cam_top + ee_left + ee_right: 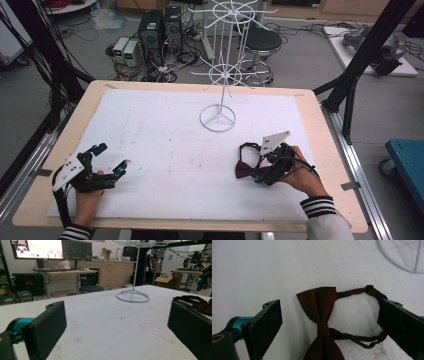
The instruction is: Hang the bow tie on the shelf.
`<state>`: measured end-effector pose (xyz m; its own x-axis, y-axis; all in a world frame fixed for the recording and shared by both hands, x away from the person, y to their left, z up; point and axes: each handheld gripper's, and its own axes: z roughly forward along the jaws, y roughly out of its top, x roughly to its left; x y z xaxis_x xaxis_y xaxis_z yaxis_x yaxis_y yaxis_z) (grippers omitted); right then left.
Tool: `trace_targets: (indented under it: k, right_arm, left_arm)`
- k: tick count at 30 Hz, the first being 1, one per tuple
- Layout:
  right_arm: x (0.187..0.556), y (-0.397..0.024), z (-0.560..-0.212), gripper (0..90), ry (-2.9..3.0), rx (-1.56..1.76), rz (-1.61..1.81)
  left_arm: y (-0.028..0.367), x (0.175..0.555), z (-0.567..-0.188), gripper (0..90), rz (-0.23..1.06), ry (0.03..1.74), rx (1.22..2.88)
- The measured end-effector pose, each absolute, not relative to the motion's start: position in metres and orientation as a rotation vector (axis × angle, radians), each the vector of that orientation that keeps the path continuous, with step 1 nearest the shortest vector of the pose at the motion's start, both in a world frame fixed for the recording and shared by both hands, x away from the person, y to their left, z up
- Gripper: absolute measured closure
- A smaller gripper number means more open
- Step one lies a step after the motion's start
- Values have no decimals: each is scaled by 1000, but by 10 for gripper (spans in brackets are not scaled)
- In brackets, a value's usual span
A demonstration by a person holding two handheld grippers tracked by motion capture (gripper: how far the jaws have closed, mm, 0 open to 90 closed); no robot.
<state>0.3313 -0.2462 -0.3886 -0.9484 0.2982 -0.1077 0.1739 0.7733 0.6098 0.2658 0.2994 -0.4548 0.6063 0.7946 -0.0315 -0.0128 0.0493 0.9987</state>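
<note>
Overhead first, high view: left gripper parked near table front-left corner, jaws spread, nothing between them; likely idle, kept well apart from work area. Right gripper at front-right, lowered onto white mat, touching dark red bow tie, strap looped toward far side. White wire stand upright beyond centre, ring base on mat, well apart from both grippers; prob. intended hanging point, judged only from its hook-like arms.

Next, left gripper view: jaws wide apart, low over mat, aimed across table; stand base ahead, bow tie at right edge behind right jaw. No contact w/ anything.

Last, right gripper view: jaws spread either side of bow tie, knot approx. midway between them, tie flat on mat, strap running to right jaw. Not yet pinched; straddle suggests lining up for pickup at knot.
</note>
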Motion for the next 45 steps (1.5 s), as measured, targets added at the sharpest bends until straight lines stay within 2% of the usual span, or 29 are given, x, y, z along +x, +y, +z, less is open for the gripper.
trace_targets:
  k: [7,10,12,23,30,41,45]
  right_arm:
    - [334,-243,-395,75,2815,367,858]
    - [336,-242,-397,191,2840,362,824]
    - [337,-241,-398,197,2850,362,806]
    - [342,-240,-403,365,2891,348,692]
    - [343,-237,-407,434,2913,311,628]
    - [341,-234,-407,739,2942,212,559]
    - [341,-234,-407,745,2940,215,566]
  left_arm:
    - [299,266,-455,26,704,720,1398]
    - [299,266,-455,26,704,721,1398]
    - [299,266,-455,26,704,720,1399]
    - [299,266,-455,26,703,720,1399]
    - [299,266,-455,26,704,720,1398]
    - [300,266,-455,26,703,720,1398]
    - [299,266,-455,26,702,720,1398]
